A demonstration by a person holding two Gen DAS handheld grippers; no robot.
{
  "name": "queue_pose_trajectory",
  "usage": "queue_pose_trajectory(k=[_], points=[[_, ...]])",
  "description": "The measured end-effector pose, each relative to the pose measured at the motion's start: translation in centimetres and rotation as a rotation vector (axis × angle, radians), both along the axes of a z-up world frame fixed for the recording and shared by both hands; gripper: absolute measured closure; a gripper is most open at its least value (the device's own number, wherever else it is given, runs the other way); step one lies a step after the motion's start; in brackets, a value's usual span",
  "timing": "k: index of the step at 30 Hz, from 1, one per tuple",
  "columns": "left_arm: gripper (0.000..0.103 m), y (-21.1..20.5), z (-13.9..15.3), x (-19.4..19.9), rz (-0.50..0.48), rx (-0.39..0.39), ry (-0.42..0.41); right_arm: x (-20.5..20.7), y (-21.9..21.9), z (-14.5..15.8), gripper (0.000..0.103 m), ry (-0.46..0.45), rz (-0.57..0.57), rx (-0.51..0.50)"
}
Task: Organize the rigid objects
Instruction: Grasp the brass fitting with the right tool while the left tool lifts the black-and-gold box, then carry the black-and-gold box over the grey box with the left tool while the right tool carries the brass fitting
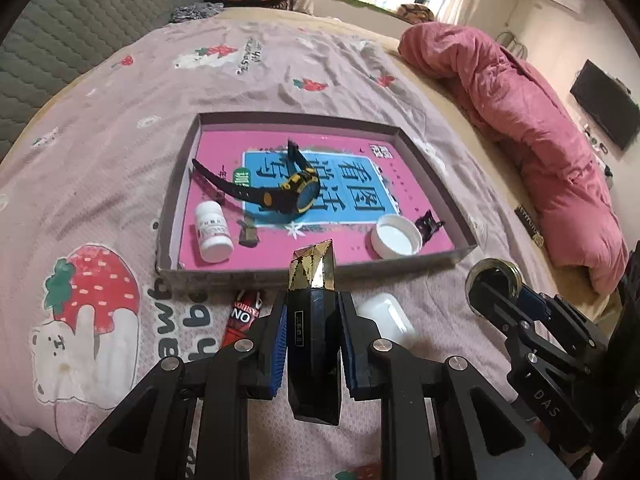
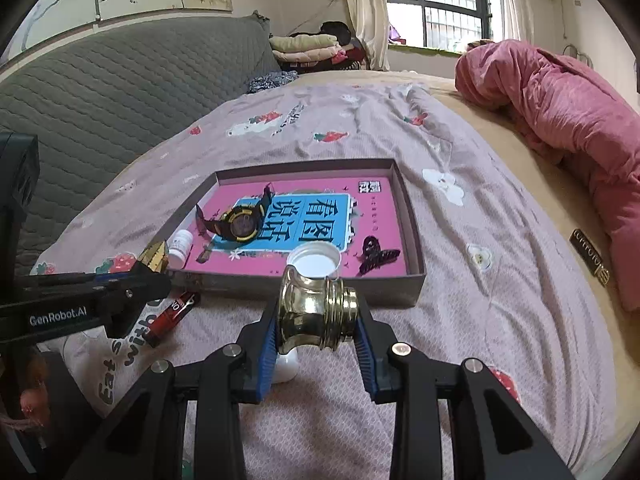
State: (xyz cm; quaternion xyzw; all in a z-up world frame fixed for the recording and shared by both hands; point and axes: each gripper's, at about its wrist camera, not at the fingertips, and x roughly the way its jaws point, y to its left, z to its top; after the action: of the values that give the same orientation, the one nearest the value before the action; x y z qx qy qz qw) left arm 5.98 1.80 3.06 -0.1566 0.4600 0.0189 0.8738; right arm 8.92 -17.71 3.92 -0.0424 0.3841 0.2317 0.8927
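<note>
Both tools loaded, short of the box [image 1: 436, 262]

Left tool [image 1: 313, 322] grips black-gold lipstick [image 1: 314, 320], right tool [image 2: 317, 320] the brass fitting [image 2: 316, 314]; either could roll off the soft bed.

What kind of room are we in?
Most likely a bedroom. The box sits on a bed with a strawberry-print sheet, a pink quilt is bunched at one side, and folded blankets are stacked by the window.

I'm seeing the left tool [image 1: 313, 340] showing black angular linkage arms | silver round screws at the joints | blue ribbed pads [image 1: 280, 344] lining its fingers | white "GenRobot.AI" lettering on its side | right tool [image 2: 316, 316] wearing the same black frame, blue pads [image 2: 267, 350], "DAS" marking.
</note>
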Motion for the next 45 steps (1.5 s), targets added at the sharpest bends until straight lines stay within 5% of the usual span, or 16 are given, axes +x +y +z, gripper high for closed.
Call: queue_pose_trajectory(k=[18,32,45], points=[[0.080,0.0,1.7,1.0,-0.003,0.010,-0.050,1.3,-0.2,1.6,0.068,-0.063,-0.021,0.015],[0.080,2.6,1.1,2.4,0.055,-0.002,-0.045,3.7,-0.7,3.0,0.068,-0.129,-0.056,-0.044],[0.080,3.4,-0.7,3.6,0.065,-0.005,-0.020,5.1,-0.3,1.5,0.068,-0.097,-0.065,-0.061]])
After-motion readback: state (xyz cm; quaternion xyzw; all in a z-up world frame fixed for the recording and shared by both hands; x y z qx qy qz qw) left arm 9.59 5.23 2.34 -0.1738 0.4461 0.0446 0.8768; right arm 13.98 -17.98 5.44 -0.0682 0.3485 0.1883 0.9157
